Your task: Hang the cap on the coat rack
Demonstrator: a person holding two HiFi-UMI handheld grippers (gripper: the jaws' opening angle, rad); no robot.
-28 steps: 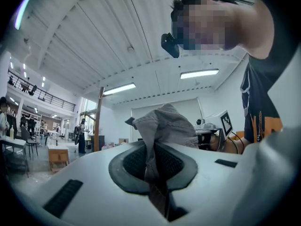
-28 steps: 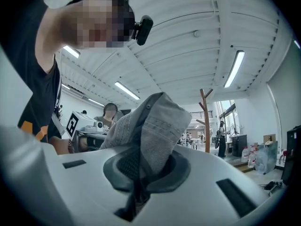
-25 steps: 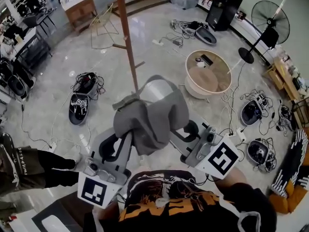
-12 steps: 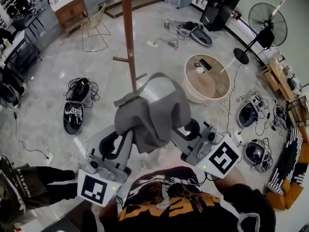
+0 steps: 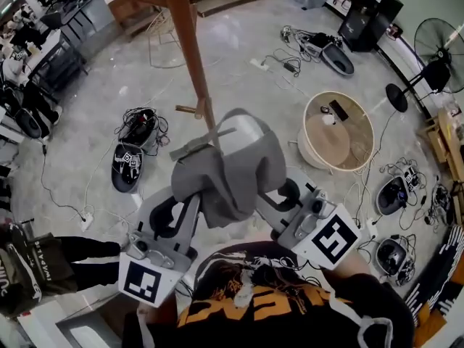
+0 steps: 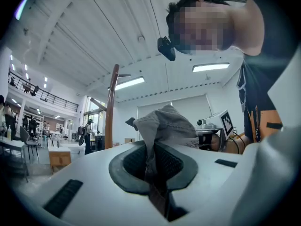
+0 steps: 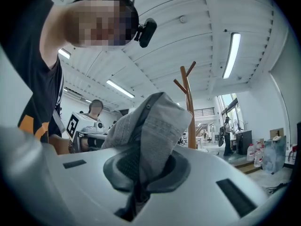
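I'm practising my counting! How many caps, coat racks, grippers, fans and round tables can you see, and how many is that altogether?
Grey cap: 1
Wooden coat rack: 1
Grippers: 2 (left gripper and right gripper, both shut on the cap)
Standing fan: 1
Tan round table: 1
Total: 6

We wore a black shirt (image 5: 290,321) with orange print; our left gripper (image 5: 187,205) and right gripper (image 5: 279,194) were pale grey, each with a black-and-white marker cube (image 5: 148,283).

The coat rack (image 5: 187,42) is cut off above.
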